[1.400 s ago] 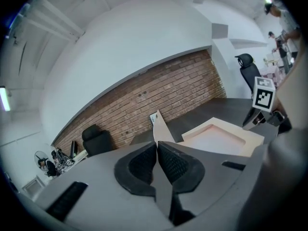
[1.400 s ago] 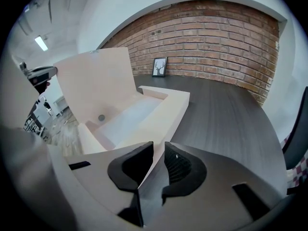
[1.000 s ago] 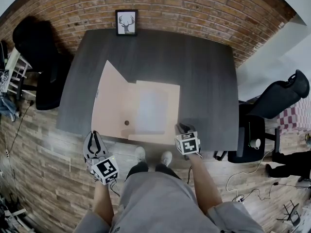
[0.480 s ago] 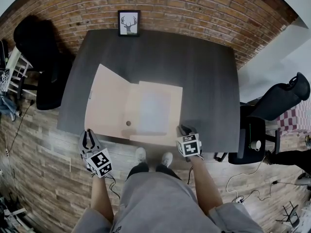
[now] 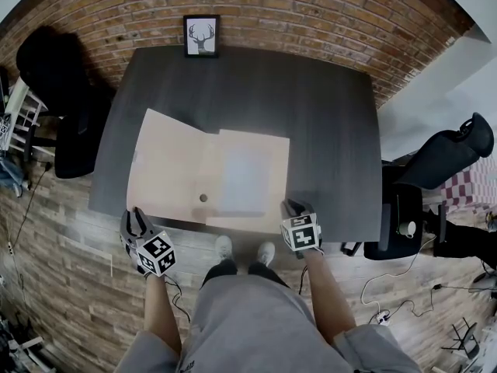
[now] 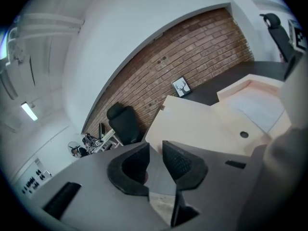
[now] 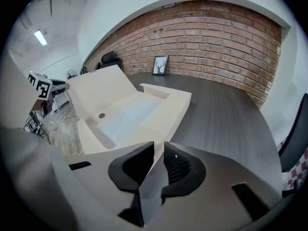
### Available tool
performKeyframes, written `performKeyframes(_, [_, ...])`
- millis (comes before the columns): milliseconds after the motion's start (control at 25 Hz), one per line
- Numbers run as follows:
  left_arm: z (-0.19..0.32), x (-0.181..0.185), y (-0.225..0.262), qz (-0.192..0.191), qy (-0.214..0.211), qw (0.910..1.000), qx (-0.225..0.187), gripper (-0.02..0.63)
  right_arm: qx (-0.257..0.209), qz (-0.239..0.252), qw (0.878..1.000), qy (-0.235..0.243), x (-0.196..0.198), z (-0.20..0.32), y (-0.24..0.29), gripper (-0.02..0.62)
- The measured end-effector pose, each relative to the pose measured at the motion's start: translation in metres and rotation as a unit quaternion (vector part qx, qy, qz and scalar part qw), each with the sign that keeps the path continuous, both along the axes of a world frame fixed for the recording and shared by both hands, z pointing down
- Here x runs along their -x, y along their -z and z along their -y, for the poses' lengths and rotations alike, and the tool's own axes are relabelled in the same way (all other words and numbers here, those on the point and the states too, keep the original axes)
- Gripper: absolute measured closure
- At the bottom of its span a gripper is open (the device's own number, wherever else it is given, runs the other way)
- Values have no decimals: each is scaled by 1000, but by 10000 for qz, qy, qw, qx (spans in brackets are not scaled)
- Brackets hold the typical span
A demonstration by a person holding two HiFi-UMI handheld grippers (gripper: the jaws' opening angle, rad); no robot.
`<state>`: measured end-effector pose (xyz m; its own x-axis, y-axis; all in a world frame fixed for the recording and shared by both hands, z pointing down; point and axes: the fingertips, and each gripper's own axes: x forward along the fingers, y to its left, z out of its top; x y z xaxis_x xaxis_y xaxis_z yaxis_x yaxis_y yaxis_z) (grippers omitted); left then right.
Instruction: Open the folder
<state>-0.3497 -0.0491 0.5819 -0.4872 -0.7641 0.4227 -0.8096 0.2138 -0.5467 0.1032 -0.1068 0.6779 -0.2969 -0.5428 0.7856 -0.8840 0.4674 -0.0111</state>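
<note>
Along the desk's point(image 5: 326, 130) front edge lies the tan folder point(image 5: 178, 169), spread open. The right gripper point(image 5: 293, 207) pinches its front right corner. Off the desk's front left corner, the left gripper's point(image 5: 133, 216) jaws have just been opening, slightly apart and empty.

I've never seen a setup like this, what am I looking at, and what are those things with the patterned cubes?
A person stands at a dark table, holding a two-jaw gripper in each hand; the cubes belong to them. One picture is from a head camera looking down; the other two cameras ride on the grippers, looking along their jaws. On the table lie an opened beige folder and a framed deer picture. The left gripper is at the table's near edge; its jaws have just been opening, nothing between them. The right gripper appears closed on the folder's near corner.
</note>
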Motion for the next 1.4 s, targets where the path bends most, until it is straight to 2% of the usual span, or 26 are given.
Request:
performKeyframes(280, [3,11,-10,280,298,9990,186,520,3,-32,10000,8,0,0,0,557])
performKeyframes(440, [5,19,-11,424,409,9978,304,479,2,-35,10000,13,0,0,0,558])
performKeyframes(520, [6,17,-13,464,335,9977,352,479,-1,-38,10000,5,-1,-1,0,560])
performKeyframes(640, [10,11,-20,755,151,9957,524,483,-7,-35,10000,-13,0,-1,0,561])
performKeyframes(800, [15,0,-30,1008,-149,9914,826,548,0,-36,10000,-32,0,-1,0,561])
performKeyframes(960, [19,-11,-34,962,-290,9908,909,600,-15,-33,10000,-52,0,0,0,561])
performKeyframes(1400, [30,-46,-20,483,-724,9937,704,603,-93,-17,9999,-123,0,-1,0,561])
